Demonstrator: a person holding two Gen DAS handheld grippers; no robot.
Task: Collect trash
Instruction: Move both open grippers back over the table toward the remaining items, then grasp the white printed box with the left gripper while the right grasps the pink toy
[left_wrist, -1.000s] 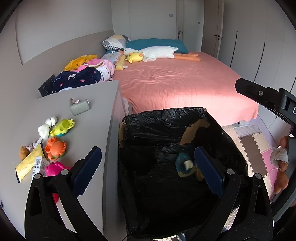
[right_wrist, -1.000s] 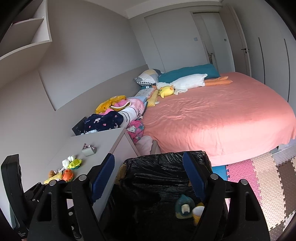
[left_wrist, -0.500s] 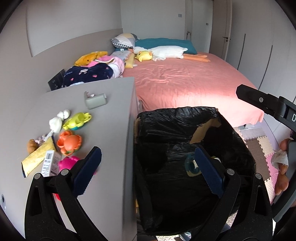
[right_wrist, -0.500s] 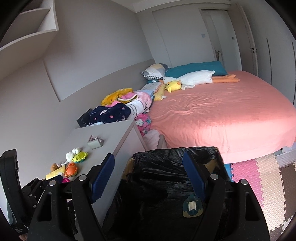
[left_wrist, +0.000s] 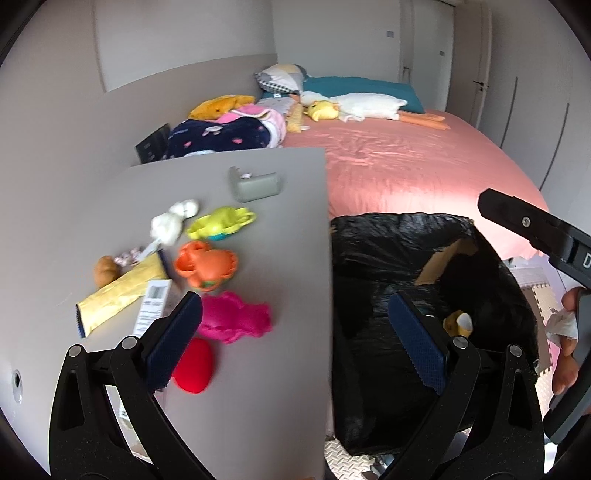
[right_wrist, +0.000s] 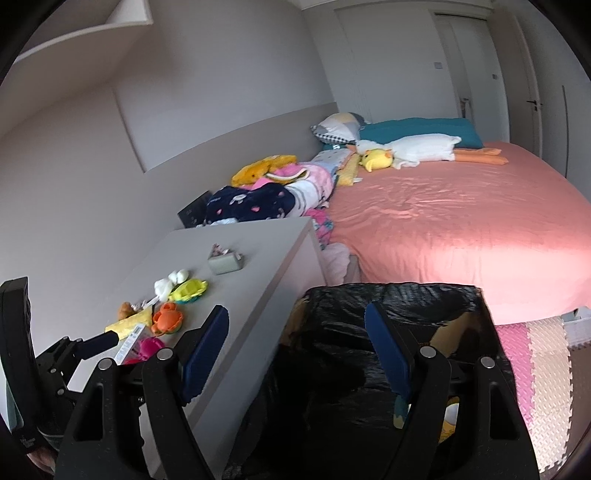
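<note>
Left wrist view: I am holding my left gripper (left_wrist: 295, 339) with jaws apart and empty, aiming for the wrapper (left_wrist: 122, 291) on the bench (left_wrist: 277, 229), not the toys; right gripper (right_wrist: 295, 354) also gaping over the bin (right_wrist: 388, 295).

A crinkled yellow foil wrapper (left_wrist: 122, 291) lies flat near the grey bench's (left_wrist: 258, 369) left edge, a white barcode label (left_wrist: 153, 308) overlapping its end. The black plastic-lined cardboard bin (left_wrist: 388, 266) stands open against the bench's right edge, scraps (left_wrist: 458, 322) inside.
</note>
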